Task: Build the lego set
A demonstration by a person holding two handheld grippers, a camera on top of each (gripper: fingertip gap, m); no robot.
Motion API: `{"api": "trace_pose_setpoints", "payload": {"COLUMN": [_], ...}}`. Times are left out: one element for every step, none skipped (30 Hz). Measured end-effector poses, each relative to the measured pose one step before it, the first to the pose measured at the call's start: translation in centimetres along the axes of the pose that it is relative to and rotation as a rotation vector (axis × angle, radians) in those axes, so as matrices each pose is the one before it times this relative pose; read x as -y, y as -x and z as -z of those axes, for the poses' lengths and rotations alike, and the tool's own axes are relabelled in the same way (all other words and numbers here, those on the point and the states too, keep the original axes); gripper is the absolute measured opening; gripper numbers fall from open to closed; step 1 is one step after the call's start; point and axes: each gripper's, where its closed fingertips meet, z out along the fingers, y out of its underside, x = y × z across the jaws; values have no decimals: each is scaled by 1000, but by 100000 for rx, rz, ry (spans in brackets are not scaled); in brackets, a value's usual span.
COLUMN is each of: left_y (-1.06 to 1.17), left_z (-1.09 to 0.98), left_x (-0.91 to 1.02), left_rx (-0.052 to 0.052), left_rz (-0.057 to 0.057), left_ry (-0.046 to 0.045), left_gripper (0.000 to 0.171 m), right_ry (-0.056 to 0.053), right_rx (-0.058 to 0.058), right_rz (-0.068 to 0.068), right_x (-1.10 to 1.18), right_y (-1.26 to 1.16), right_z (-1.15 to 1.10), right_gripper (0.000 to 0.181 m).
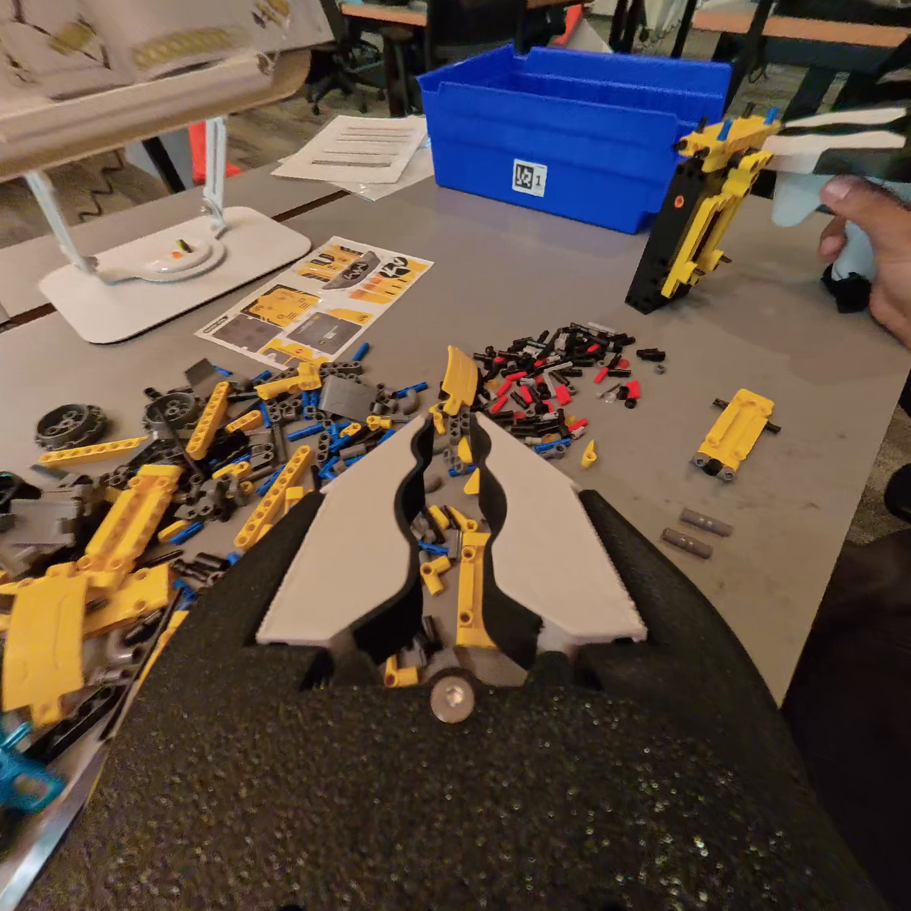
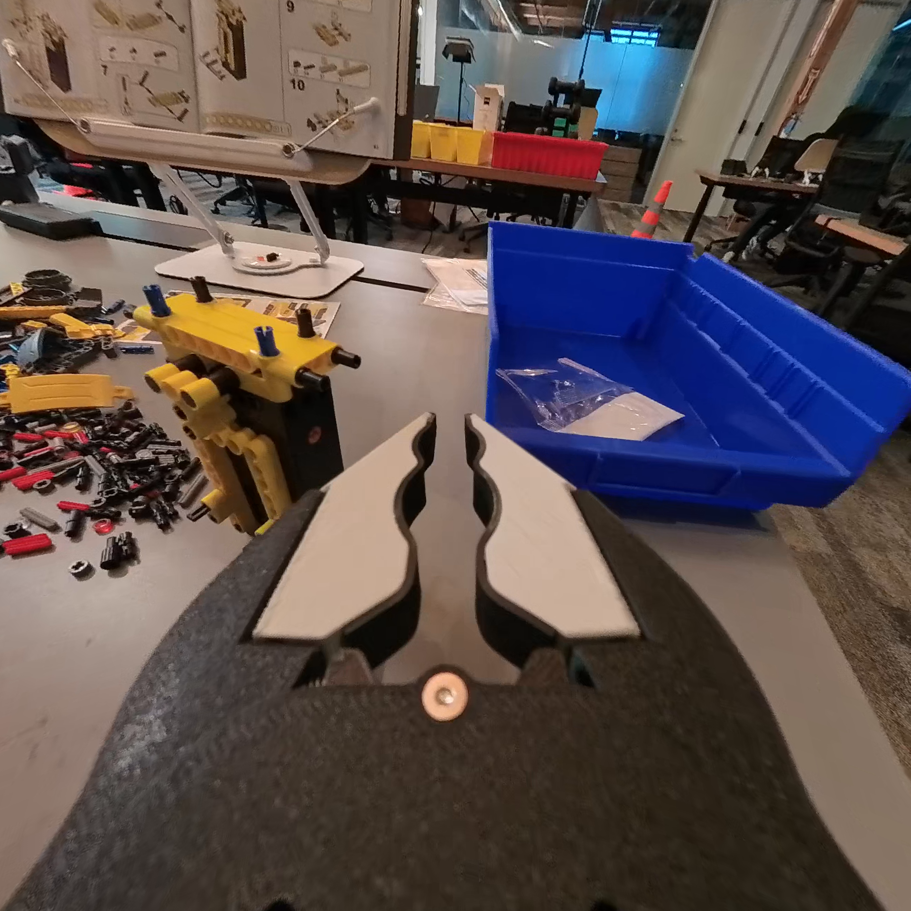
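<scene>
My left gripper [image 1: 453, 424] is open and empty, low over a pile of loose yellow, black and blue building pieces [image 1: 207, 473]; small yellow pieces show between its fingers. My right gripper [image 2: 449, 419] is open and empty, with bare table between its fingers. A yellow and black assembly [image 2: 246, 394] stands upright just left of it, with blue and black pins on top. In the left wrist view the right gripper [image 1: 779, 135] sits beside the top of that assembly [image 1: 690, 222], held by a hand [image 1: 877, 256].
A blue bin [image 2: 641, 473] with a plastic bag [image 2: 586, 399] stands at the back right. Black and red pins [image 1: 552, 389], a small yellow sub-assembly [image 1: 734, 434], two grey pins [image 1: 695, 532], a sticker sheet [image 1: 315, 300] and a booklet stand [image 1: 172, 276] lie on the table. About 35 cm separates my left fingertips from my right.
</scene>
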Motion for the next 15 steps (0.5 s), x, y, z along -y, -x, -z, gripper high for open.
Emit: {"api": "trace_pose_setpoints", "payload": {"left_y": [297, 410, 623, 831, 899, 884, 439, 25, 56, 252, 115, 94, 201, 49, -122], "left_z": [508, 526, 470, 308, 130, -11, -53, -89, -129, -175, -224, -291, -355, -378, -270], "left_x": [434, 583, 513, 224, -156, -370, -473, -450, -408, -324, -307, -461, -667, -551, -183], "left_rx": [290, 519, 1575, 2686, 2852, 2801, 62, -2199, -1547, 352, 47, 651, 1925, 1546, 1037], "left_rz": [1036, 1845, 1294, 328, -16, 613, 1043, 1073, 1414, 1277, 190, -874, -1554, -1765, -3023], "left_ry": [-973, -2443, -3286, -2604, -936, 188, 963, 1092, 973, 128, -304, 459, 1847, 2913, 1858], "left_gripper": [13, 13, 13, 10, 4, 1, 0, 0, 0, 0, 0, 0, 0, 0, 0], "right_ry": [599, 602, 635, 554, 440, 306, 287, 382, 438, 489, 481, 328, 142, 98, 227], "right_rx": [175, 141, 219, 540, 551, 532, 572, 460, 397, 429, 293, 161, 116, 44, 154], "right_rz": [0, -64, -136, -159, -204, -216, -203, -235, -248, -227, -207, -147, -58, -45, -69], "right_x": [-95, -97, -91, -82, -60, -46, -43, -44, -60, -62, -63, -45, -9, -15, -21], "right_y": [22, 9, 5, 54, 50, 47, 52, 31, 17, 36, 21, -8, 7, -6, 4], "right_z": [-91, -85, -88, -71, -59, -37, -38, -42, -53, -64, -52, -44, -46, -42, -43], "right_gripper": [11, 11, 11, 11, 11, 11, 11, 11, 11, 11, 11, 11, 11, 11, 11]}}
